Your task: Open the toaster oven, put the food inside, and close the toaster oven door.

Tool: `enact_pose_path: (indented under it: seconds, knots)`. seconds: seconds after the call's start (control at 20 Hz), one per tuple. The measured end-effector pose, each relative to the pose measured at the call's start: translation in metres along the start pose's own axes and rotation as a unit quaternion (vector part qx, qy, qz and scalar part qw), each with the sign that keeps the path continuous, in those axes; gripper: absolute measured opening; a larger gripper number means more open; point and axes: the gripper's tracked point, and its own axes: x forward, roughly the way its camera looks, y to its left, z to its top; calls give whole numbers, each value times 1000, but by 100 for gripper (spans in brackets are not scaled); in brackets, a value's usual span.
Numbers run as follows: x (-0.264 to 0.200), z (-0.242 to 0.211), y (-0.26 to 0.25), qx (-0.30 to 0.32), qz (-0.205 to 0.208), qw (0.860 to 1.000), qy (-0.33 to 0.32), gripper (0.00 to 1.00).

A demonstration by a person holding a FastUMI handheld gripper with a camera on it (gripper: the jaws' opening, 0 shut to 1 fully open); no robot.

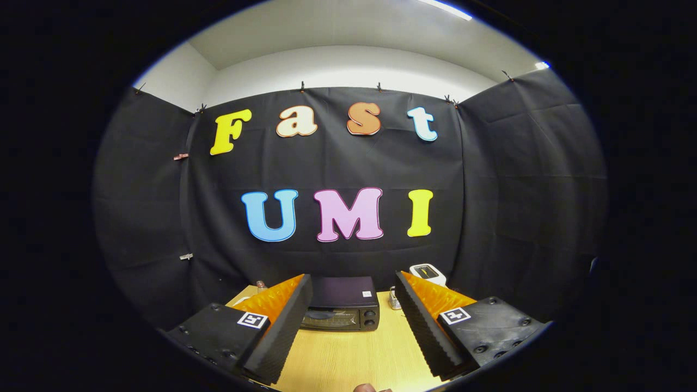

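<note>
A recording booth, not a home kitchen: black cloth clipped up as walls on three sides below a plain white ceiling. A wooden table carries a lone toaster oven as a prop.

Tool held above the near part of the wooden worktop, fingers spread wide apart with nothing between them. Toaster oven sits at the far edge of the worktop, beyond the fingers and framed between them, door closed, knobs on its right side. Small white device stands at the far right corner.
</note>
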Motion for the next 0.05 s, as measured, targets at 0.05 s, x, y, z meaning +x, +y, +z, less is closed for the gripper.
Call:
enact_pose_path:
  seconds: [0.05]
  knots:
    - [-1, 0, -1, -2, 0, 1000, 0, 99]
